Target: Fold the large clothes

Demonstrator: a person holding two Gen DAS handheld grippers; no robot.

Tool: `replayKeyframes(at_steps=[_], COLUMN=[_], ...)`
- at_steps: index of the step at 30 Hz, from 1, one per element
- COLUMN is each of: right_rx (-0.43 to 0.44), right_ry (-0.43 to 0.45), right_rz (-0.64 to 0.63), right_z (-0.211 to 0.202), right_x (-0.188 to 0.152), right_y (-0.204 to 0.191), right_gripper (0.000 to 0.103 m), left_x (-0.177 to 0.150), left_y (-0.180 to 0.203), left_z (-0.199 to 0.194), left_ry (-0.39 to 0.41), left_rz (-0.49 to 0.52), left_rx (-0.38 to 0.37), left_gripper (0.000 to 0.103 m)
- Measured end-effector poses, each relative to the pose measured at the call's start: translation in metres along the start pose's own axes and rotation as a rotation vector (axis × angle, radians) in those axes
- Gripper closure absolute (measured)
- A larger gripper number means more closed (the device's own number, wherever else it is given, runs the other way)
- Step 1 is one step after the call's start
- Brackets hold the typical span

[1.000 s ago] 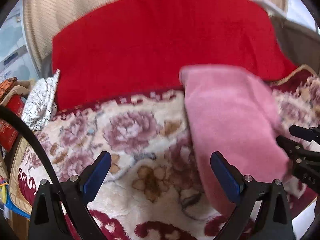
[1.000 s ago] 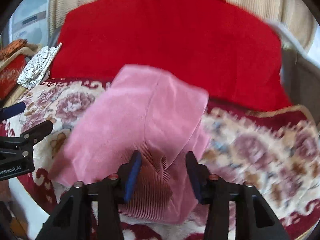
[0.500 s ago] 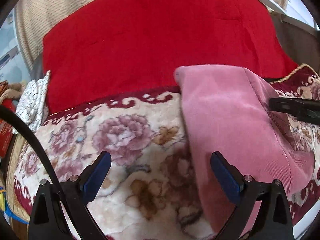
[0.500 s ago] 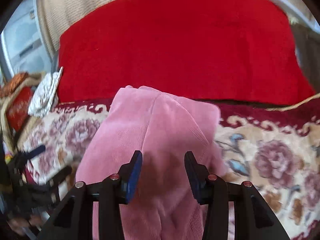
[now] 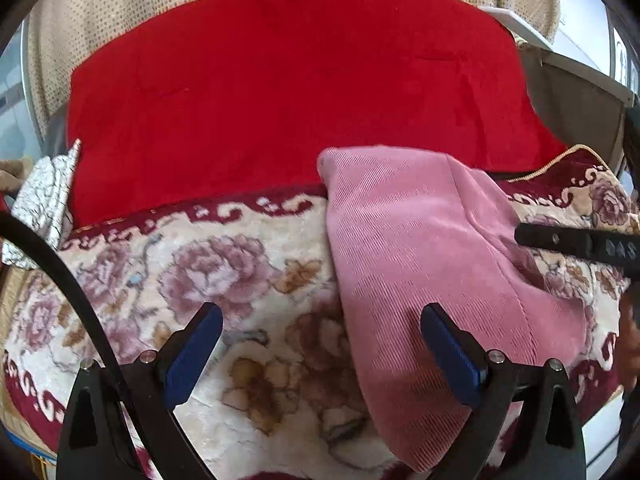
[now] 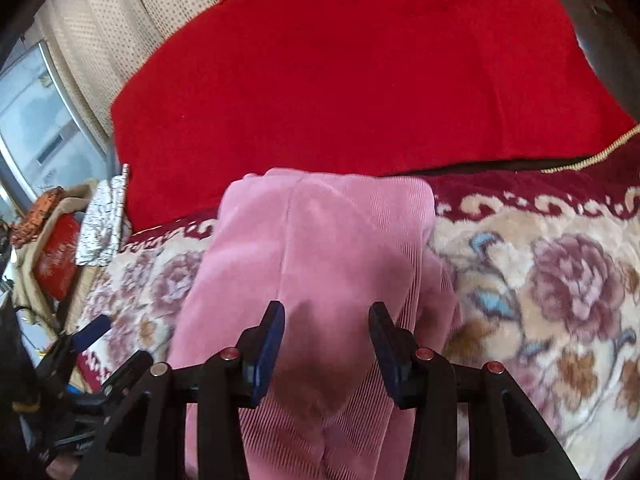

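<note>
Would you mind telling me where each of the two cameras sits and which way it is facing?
Left wrist: on the left gripper, facing the floral blanket; the pink garment lies right, the right gripper at the edge.
Right wrist: on the right gripper, over the garment; the left gripper shows lower left.
Shared: garment, blanket, red cover.

Pink corduroy garment [image 5: 420,248] [image 6: 320,256] in front of me: folded into long strip, lying flat on floral blanket [image 5: 224,264], far end touching red cover [image 5: 280,92].

Pink garment's [image 6: 320,264] near end cut off
</note>
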State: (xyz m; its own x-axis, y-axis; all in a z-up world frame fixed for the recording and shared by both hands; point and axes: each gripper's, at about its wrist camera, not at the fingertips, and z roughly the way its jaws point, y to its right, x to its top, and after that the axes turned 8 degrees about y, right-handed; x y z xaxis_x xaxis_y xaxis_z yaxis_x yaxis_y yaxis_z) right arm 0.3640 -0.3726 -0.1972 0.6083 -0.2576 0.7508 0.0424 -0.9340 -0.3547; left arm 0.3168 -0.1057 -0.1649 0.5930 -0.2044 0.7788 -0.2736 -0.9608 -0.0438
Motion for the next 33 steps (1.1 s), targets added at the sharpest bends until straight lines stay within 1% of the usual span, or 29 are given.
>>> replayKeyframes(at_steps=[3, 4, 7, 10, 12, 14, 15, 16, 17, 18, 19, 21, 26, 28, 30, 31, 33], right_rx=[-0.011, -0.013, -0.011, -0.003, 0.01, 0.023, 0.025, 0.019, 0.012, 0.008, 0.009, 0.008, 0.025, 0.026, 0.014, 0.014, 0.011], right_ry=[-0.065, -0.075, -0.066, -0.041, -0.024, -0.033, -0.045, -0.064, -0.078, -0.1, -0.103, -0.09, -0.039, -0.06, -0.12, -0.133, -0.129], right_rz=[-0.025, -0.01, 0.01, 0.016, 0.012, 0.014, 0.01, 0.002, 0.0, 0.004, 0.015, 0.013, -0.019, -0.035, -0.033, -0.024, -0.025], right_z=[0.015, 0.021, 0.014, -0.004, -0.015, -0.019, -0.019, -0.015, -0.013, -0.008, -0.007, -0.015, -0.04, -0.038, -0.021, -0.017, -0.018], right_x=[-0.02, -0.025, -0.024, -0.019, -0.021, -0.027, -0.032, -0.039, -0.044, -0.049, -0.051, -0.048, -0.043, -0.049, -0.061, -0.063, -0.06], right_y=[-0.004, -0.002, 0.001, 0.0, -0.001, -0.003, -0.004, -0.005, -0.005, -0.005, -0.004, -0.005, -0.011, -0.013, -0.012, -0.011, -0.012], right_gripper=[0.055, 0.055, 0.054, 0.054, 0.054, 0.054, 0.054, 0.054, 0.054, 0.054, 0.054, 0.054, 0.054, 0.054, 0.053, 0.052, 0.052], left_x=[-0.01, -0.012, -0.007, -0.003, -0.002, -0.006, -0.009, -0.014, -0.017, -0.018, -0.018, -0.015, -0.011, -0.012, -0.015, -0.016, -0.018], left_y=[0.007, 0.007, 0.005, 0.002, 0.0, 0.001, 0.003, 0.006, 0.008, 0.008, 0.008, 0.008, 0.007, 0.006, 0.006, 0.006, 0.006], left_z=[0.016, 0.017, 0.009, -0.006, -0.011, -0.006, -0.001, 0.005, 0.007, 0.007, 0.005, -0.002, -0.018, -0.019, -0.015, -0.013, -0.012], left_ry=[-0.08, -0.078, -0.082, -0.038, -0.026, -0.056, -0.084, -0.11, -0.117, -0.113, -0.112, -0.098, -0.033, -0.027, -0.042, -0.048, -0.05], left_rz=[0.008, -0.003, -0.017, -0.006, -0.018, -0.02, -0.013, -0.003, -0.002, -0.009, -0.014, -0.004, 0.017, 0.011, 0.013, 0.017, 0.032], left_rx=[-0.014, -0.013, -0.017, -0.002, -0.01, -0.016, -0.015, -0.014, -0.011, -0.009, -0.008, -0.001, 0.049, 0.055, 0.057, 0.063, 0.073], left_gripper=[0.003, 0.003, 0.003, 0.003, 0.003, 0.003, 0.003, 0.003, 0.003, 0.003, 0.003, 0.003, 0.004, 0.004, 0.004, 0.004, 0.003])
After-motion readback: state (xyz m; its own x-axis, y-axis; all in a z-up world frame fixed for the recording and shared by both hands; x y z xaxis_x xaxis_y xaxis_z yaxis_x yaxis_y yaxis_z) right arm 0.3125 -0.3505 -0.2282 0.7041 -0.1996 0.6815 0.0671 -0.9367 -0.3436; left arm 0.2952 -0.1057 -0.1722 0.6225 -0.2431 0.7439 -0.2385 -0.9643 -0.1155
